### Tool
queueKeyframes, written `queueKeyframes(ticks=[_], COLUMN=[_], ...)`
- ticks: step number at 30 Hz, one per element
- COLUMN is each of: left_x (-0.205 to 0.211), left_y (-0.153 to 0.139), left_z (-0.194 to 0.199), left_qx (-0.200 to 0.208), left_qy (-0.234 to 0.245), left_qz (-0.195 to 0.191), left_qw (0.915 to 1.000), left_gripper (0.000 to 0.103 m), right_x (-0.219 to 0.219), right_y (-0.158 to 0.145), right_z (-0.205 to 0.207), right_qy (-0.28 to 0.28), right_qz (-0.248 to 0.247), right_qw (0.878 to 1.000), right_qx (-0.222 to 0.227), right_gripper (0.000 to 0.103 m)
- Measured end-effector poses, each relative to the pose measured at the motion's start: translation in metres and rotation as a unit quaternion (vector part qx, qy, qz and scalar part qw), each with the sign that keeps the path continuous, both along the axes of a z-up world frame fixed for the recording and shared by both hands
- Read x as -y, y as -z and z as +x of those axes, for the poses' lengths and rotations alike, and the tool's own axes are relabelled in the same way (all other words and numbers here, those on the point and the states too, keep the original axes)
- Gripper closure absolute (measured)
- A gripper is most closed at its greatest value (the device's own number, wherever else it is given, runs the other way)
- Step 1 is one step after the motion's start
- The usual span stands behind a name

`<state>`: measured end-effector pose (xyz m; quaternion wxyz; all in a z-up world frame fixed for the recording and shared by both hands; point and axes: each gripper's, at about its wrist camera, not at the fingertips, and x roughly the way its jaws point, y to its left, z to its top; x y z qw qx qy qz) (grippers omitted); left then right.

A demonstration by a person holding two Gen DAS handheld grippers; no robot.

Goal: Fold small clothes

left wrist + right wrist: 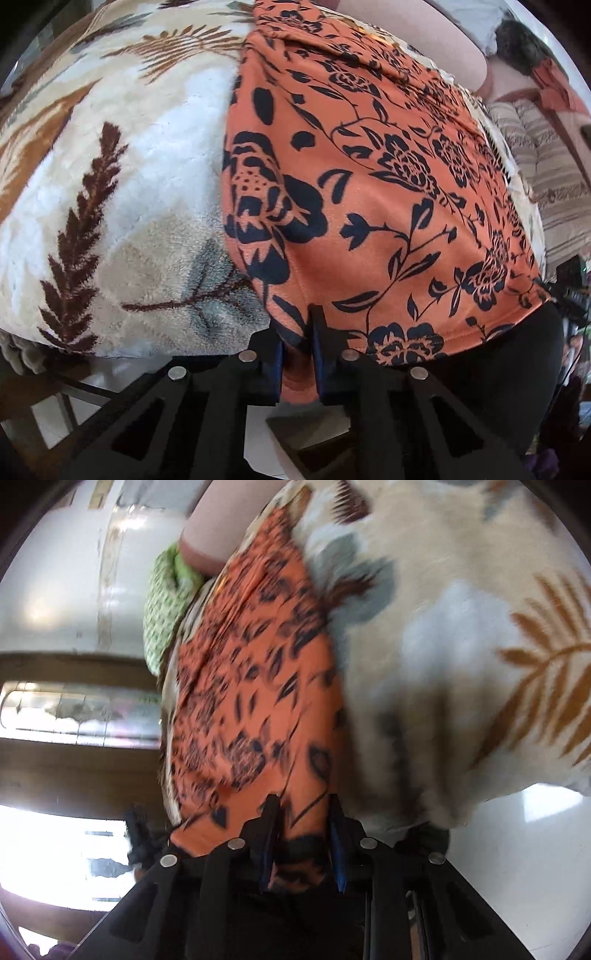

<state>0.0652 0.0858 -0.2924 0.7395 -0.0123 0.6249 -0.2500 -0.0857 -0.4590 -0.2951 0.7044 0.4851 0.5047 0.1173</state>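
While each hand-held gripper, left and right, pinched the orange floral garment's near hem, the slippery cloth risked sliding free ahead of them.

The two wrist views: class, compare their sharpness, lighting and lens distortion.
Left wrist view: sharp, evenly lit, black flowers crisp on the orange cloth; fisheye bulges the leaf-print blanket. Right wrist view: motion blur smears the same cloth and blanket, while a blown-out bright window patch glares at lower left.
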Motion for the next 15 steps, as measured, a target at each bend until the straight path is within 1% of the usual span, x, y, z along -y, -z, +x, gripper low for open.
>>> queueKeyframes(ticks=[1,2,4,5,6,7,8,9,10,11,12,13,14,15], left_x=[-0.001,-0.002,-0.003,-0.004,-0.006,-0.007,-0.007,-0.007,-0.005,-0.005,0.001,0.002,0.004,0.002], left_y=[0.000,-0.001,-0.001,-0.001,-0.002,-0.001,0.000,0.000,0.000,-0.001,-0.001,-0.003,-0.003,-0.005], left_z=[-0.001,-0.001,0.000,0.003,0.002,0.003,0.004,0.005,0.004,0.004,0.006,0.006,0.007,0.008], left_qx=[0.001,0.002,-0.003,-0.008,-0.011,-0.014,-0.015,-0.015,-0.011,-0.007,-0.001,0.009,0.013,0.013], left_qy=[0.001,0.003,0.001,-0.001,-0.003,-0.004,-0.006,-0.007,-0.007,-0.006,-0.006,-0.004,-0.004,-0.005], left_qz=[0.000,0.000,-0.001,-0.005,-0.013,-0.019,-0.020,-0.018,-0.015,-0.010,-0.005,0.004,0.006,0.003], left_qw=[1.0000,1.0000,1.0000,1.0000,0.9999,0.9997,0.9997,0.9997,0.9998,0.9999,1.0000,0.9999,0.9999,0.9999], left_gripper=[0.090,0.090,0.081,0.072,0.067,0.067,0.066,0.067,0.067,0.069,0.082,0.088,0.092,0.095], right_x=[0.000,-0.003,-0.007,-0.008,-0.008,-0.008,-0.007,-0.005,-0.005,-0.007,-0.007,-0.008,-0.011,-0.018], right_y=[0.000,0.004,0.013,0.023,0.023,0.025,0.025,0.024,0.023,0.019,0.019,0.017,0.015,0.003], right_z=[0.000,0.002,0.007,0.008,0.008,0.008,0.007,0.005,0.004,0.005,0.005,0.006,0.009,0.014], right_qy=[0.000,0.001,-0.004,0.003,0.003,0.008,0.014,0.024,0.028,0.026,0.026,0.019,0.009,-0.001], right_qz=[0.000,0.004,0.031,0.056,0.056,0.051,0.042,0.034,0.038,0.038,0.038,0.028,0.017,-0.011], right_qw=[1.000,1.000,0.999,0.998,0.998,0.998,0.998,0.998,0.999,0.999,0.999,0.999,1.000,1.000], right_qx=[0.000,-0.005,-0.017,-0.034,-0.034,-0.042,-0.043,-0.037,-0.027,-0.014,-0.014,-0.017,-0.023,-0.025], right_gripper=[0.077,0.074,0.073,0.064,0.052,0.024,0.021,0.021,0.023,0.034,0.046,0.075,0.082,0.083])
